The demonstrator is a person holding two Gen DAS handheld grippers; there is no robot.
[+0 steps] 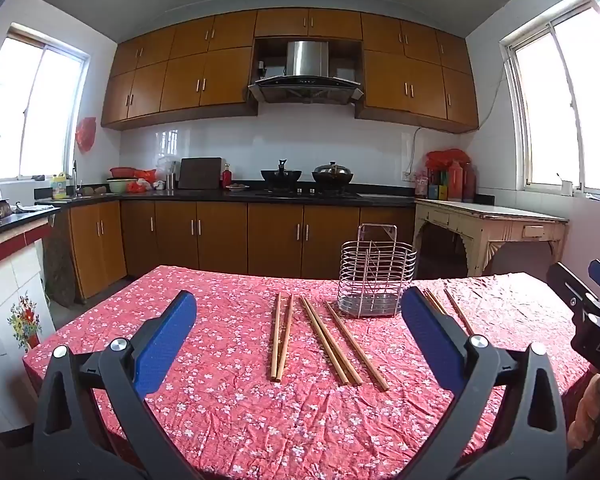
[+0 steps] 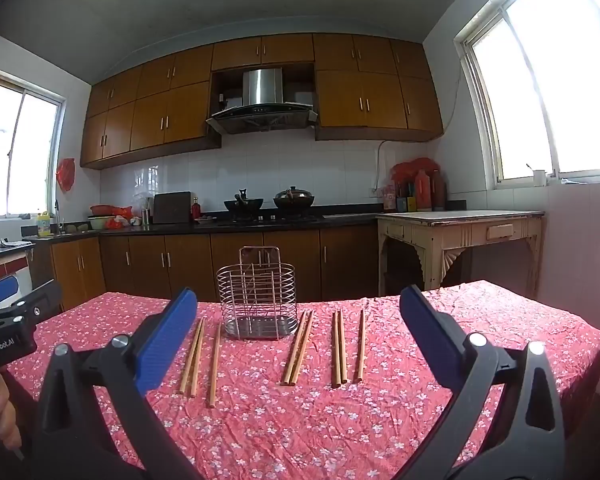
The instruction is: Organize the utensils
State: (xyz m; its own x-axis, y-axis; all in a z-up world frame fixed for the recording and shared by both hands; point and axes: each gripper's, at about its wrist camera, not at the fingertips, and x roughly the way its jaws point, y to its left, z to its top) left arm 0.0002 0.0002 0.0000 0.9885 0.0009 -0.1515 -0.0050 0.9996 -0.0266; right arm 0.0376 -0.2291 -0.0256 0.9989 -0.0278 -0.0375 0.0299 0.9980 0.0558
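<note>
Both tongs, left (image 1: 298, 344) and right (image 2: 298, 344), gape wide, empty. Slender wooden chopsticks (image 2: 340, 347) flank the wire-ribbed holder (image 2: 257, 303), long axes running toward it.

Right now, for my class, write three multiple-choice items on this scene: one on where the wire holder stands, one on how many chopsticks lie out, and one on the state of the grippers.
1. Where does the wire holder stand?
A on the stove
B on the red floral tablecloth, with chopsticks on either side
C on the floor

2. How many chopsticks lie on the cloth in the right wrist view?
A four
B eight
C twelve

3. How are the left gripper and right gripper?
A both open and empty
B both shut
C each holding a chopstick

Answers:
1 B: it sits on the cloth between the groups.
2 B: three lie left of the holder, five right.
3 A: the jaws are wide with nothing gripped.
</note>
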